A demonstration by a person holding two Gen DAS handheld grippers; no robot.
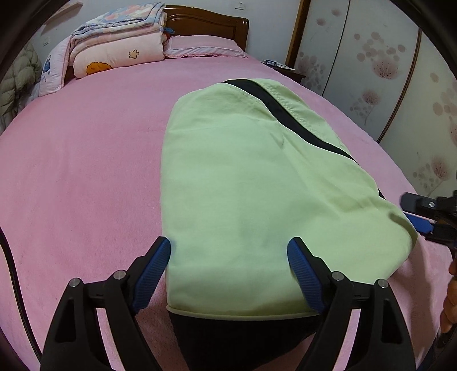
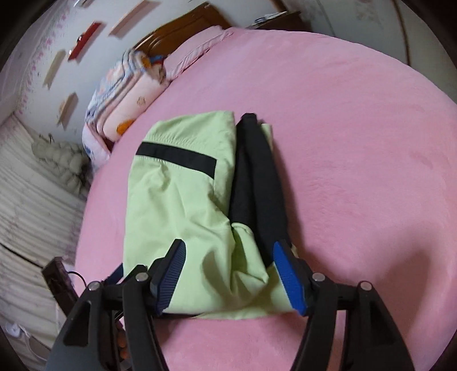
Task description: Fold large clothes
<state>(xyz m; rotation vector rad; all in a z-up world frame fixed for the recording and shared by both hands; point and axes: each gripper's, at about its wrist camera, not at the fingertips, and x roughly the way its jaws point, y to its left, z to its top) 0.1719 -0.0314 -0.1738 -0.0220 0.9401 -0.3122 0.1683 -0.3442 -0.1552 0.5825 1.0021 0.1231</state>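
A light green garment (image 1: 242, 182) with black trim lies folded into a compact bundle on the pink bed (image 1: 85, 171). It also shows in the right wrist view (image 2: 182, 205), with a black part (image 2: 257, 177) along its right side. My left gripper (image 1: 230, 254) is open, its blue-padded fingers straddling the near end of the garment just above it. My right gripper (image 2: 228, 254) is open over a near corner of the garment, holding nothing. The right gripper also shows at the right edge of the left wrist view (image 1: 428, 217).
Folded quilts (image 1: 120, 42) and a pink pillow (image 1: 205, 47) lie at the wooden headboard (image 1: 208, 22). A flowered wardrobe (image 1: 385, 65) stands beyond the bed's right side. A padded coat (image 1: 17, 74) lies at far left. Wall shelves (image 2: 85, 37) show in the right wrist view.
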